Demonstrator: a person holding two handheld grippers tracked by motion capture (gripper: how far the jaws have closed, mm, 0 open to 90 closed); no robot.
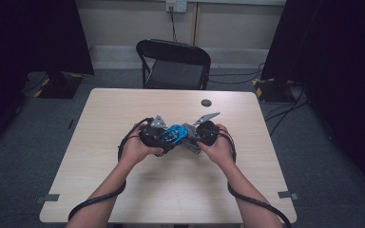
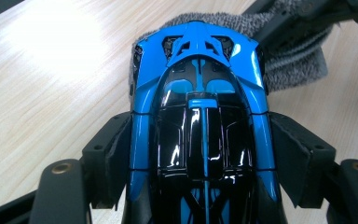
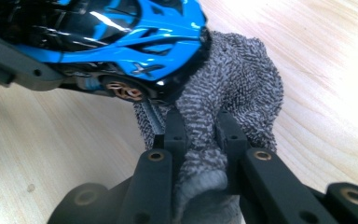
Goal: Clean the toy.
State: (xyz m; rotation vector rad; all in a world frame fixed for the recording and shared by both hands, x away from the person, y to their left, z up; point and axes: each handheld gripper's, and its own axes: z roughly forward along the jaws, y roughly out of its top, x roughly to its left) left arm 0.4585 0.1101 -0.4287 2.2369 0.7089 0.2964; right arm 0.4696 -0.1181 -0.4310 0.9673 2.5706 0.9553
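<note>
Left hand-held gripper (image 2: 200,158) is clamped across the flanks of the blue toy car (image 2: 200,116), one jaw on each side of the body, holding it just above the desk (image 2: 42,93). Taking the car as my landmark: its long axis runs straight out from that gripper, so the far end of the car points away from my left hand and toward my right.

At that far end sits the grey cloth (image 3: 228,88), bunched against the end and lower edge of the car, right by the little bronze wheel (image 3: 121,89). Right hand-held gripper (image 3: 200,135) is pinched shut on a fold of the cloth, with the car just past its tips and a bit up and to the side in its own view.

From the high view both hands meet over the middle of the desk, car (image 1: 173,134) between them, left hand-held gripper (image 1: 154,135) and right hand-held gripper (image 1: 200,135) on either side.

My read: the right hand is the one that moves next, and the wipe should run back along the car's length toward the left gripper, since that's the way the body stretches.
</note>
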